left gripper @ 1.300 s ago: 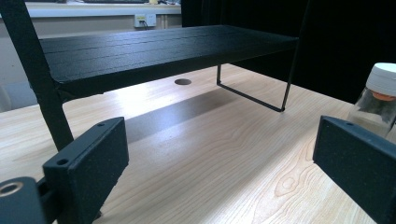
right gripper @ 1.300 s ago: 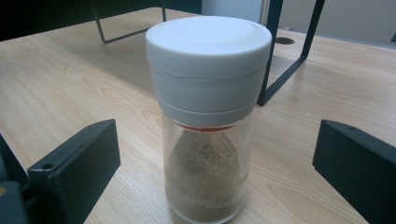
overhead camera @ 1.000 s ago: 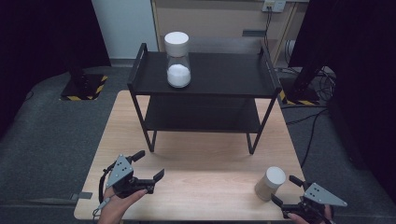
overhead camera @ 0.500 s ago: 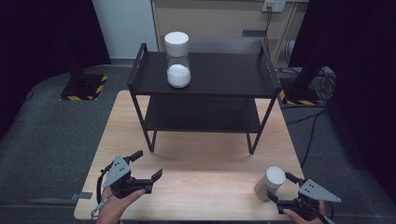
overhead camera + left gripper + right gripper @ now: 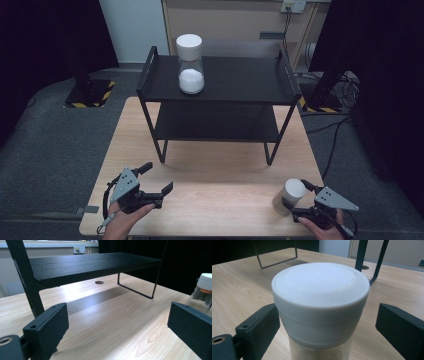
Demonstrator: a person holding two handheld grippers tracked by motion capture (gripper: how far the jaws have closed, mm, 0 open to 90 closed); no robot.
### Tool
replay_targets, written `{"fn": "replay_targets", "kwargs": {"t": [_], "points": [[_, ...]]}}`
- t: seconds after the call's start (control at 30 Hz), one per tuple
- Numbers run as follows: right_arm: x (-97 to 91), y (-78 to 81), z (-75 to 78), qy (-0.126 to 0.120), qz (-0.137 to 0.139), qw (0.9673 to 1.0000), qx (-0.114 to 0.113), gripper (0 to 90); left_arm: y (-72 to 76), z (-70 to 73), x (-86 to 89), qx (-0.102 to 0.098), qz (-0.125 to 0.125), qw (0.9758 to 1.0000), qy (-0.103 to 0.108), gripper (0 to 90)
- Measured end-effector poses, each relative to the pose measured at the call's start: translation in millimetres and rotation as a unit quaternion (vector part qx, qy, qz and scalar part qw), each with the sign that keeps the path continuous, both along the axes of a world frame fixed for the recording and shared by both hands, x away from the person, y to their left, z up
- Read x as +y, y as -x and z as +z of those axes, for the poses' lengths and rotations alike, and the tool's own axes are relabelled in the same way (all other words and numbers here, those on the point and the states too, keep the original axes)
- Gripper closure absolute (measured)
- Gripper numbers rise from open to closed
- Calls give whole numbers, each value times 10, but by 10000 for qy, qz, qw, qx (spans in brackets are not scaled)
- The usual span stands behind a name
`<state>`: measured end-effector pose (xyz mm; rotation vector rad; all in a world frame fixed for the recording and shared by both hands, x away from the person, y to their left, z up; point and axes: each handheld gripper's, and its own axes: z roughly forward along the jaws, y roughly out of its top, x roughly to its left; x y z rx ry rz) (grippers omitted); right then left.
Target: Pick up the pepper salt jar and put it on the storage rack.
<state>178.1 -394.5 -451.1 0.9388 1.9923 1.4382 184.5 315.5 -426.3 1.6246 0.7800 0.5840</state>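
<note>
Right tongs (image 5: 295, 199) have edged forward since the earlier frame, and their jaws have just been closing with the white-lidded jar (image 5: 289, 196) now between them. In the right gripper view the left jaw sits at the lid's edge, the right jaw has a gap, so no clamp yet: released. The jar stands upright on the tabletop (image 5: 220, 180) near its front right corner, beige contents below the lid. Left tongs (image 5: 157, 185) are released too, jaws wide with nothing between them, hovering low over the front left of the tabletop. Farther back stands a black two-tier shelf (image 5: 220, 80); on its top tier, a second jar (image 5: 190, 63) with white powder.
</note>
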Motion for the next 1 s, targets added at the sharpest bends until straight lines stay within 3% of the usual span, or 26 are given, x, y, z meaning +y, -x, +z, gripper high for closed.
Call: {"fn": "replay_targets", "kwargs": {"t": [0.3, 0.5, 1.0], "points": [[-9, 4, -7, -7, 24, 9999, -140, 193, -7, -3, -23, 40, -32, 9999, -87, 27], [1, 6, -5, 15, 169, 9996, -206, 335, -7, -6, -18, 46, -42, 10000, -59, 27], [62, 65, 39, -48, 37, 9998, -205, 347, 4, 0, -5, 32, -15, 10000, -71, 28]]}}
